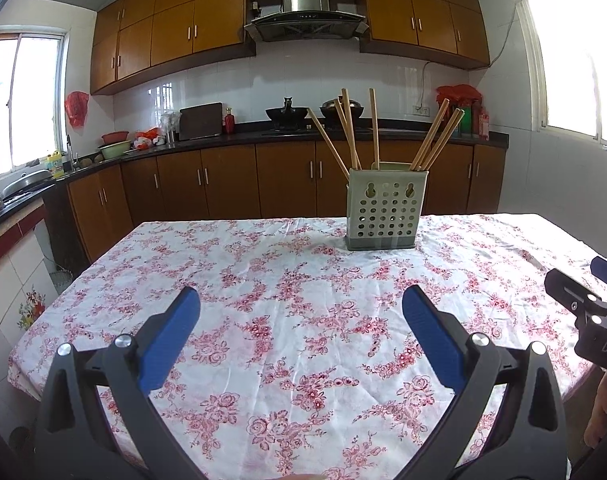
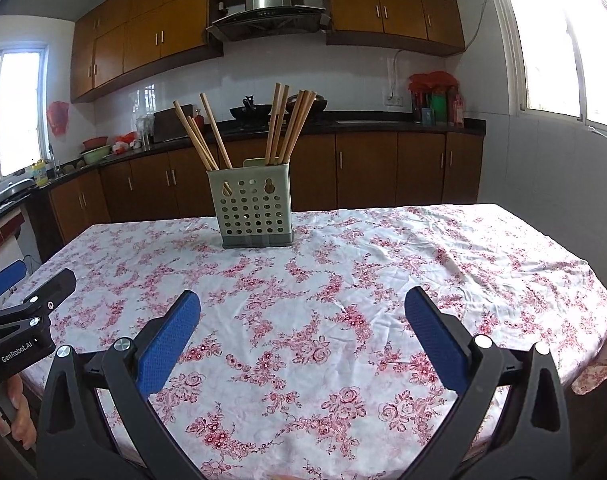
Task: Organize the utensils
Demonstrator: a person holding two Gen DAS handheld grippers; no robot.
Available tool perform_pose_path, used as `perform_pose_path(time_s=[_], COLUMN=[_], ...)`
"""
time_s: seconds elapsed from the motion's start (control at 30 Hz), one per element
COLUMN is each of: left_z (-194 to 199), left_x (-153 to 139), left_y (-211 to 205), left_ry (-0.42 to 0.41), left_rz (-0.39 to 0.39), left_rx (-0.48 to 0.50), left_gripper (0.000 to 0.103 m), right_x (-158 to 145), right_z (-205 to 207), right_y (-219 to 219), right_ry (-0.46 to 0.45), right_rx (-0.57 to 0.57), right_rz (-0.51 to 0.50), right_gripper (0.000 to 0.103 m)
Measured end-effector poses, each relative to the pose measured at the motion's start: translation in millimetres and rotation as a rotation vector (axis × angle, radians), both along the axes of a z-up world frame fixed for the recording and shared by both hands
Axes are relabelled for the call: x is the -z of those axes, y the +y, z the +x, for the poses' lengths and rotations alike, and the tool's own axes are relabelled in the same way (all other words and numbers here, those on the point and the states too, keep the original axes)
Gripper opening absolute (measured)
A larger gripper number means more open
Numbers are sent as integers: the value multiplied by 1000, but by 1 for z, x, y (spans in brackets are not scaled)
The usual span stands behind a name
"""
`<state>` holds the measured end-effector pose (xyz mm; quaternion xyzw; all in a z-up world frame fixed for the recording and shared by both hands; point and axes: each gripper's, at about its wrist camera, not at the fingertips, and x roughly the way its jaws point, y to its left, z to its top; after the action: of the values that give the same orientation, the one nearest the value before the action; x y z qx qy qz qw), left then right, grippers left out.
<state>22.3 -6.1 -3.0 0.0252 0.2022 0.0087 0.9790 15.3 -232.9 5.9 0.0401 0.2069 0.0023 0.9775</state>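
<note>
A pale green perforated utensil holder (image 1: pixel 385 210) stands upright on the floral tablecloth at the far side of the table; it also shows in the right wrist view (image 2: pixel 255 212). Several wooden chopsticks (image 1: pixel 349 132) stand in it, leaning left and right, and show in the right wrist view (image 2: pixel 281 124) too. My left gripper (image 1: pixel 301 300) is open and empty, well short of the holder. My right gripper (image 2: pixel 302 302) is open and empty, also well short of it. Each gripper shows at the edge of the other's view, the right one (image 1: pixel 583 300) and the left one (image 2: pixel 23 292).
The table (image 1: pixel 263 272) carries a white cloth with pink flowers (image 2: pixel 423 264). Behind it runs a dark kitchen counter (image 1: pixel 263 136) with woks, bowls and bottles, over brown cabinets. Windows are at left and right.
</note>
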Motion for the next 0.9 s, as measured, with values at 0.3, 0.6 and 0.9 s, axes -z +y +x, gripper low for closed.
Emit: perform_pose_path(time_s=[0.3, 0.6, 0.9], left_z=[0, 0, 1], left_x=[1, 1, 3], left_y=[0, 0, 0], left_ry=[3, 3, 5], left_rz=[-3, -2, -4], left_rx=[0, 1, 1], left_gripper=[99, 99, 99], right_x=[0, 0, 2], right_z=[0, 0, 1], right_y=[1, -1, 3], right_ry=[3, 4, 8], right_rx=[1, 0, 6], right_rz=[0, 1, 3], right_gripper=[101, 101, 101])
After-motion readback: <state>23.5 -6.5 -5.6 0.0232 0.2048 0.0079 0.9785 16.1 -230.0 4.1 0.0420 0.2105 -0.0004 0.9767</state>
